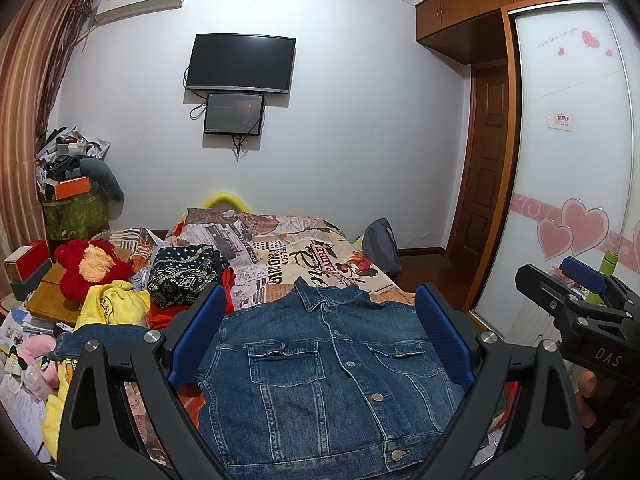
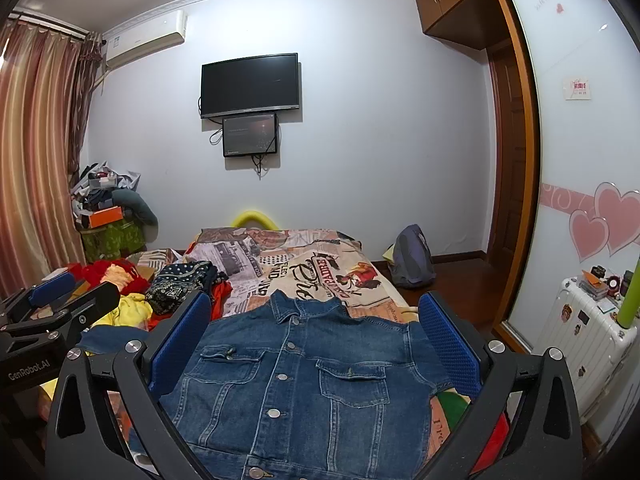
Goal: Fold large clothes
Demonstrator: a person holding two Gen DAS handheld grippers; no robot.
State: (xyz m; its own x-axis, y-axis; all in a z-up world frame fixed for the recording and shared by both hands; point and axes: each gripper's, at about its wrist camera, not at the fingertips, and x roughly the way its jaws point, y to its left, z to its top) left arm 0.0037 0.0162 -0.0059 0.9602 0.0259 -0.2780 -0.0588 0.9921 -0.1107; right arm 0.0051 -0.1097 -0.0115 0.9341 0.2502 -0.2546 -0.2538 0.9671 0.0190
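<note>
My left gripper has its jaws spread wide, nothing between them, hanging over the denim jacket. My right gripper is the same: jaws wide apart, nothing held, above the jacket. Jacket lies front side up on the bed, buttoned, collar pointing toward the far wall, two chest pockets showing. One sleeve trails off to the left, past my left finger. Right sleeve is not clearly visible, hidden behind the blue pads. In the left wrist view my right gripper shows at the right edge; in the right wrist view my left one shows at the left edge. A printed bedcover lies under the jacket. Pile of clothes to the left: yellow garment, dark patterned cloth, red plush toy. TV on the far wall, wardrobe to the right, white suitcase beside it.
</note>
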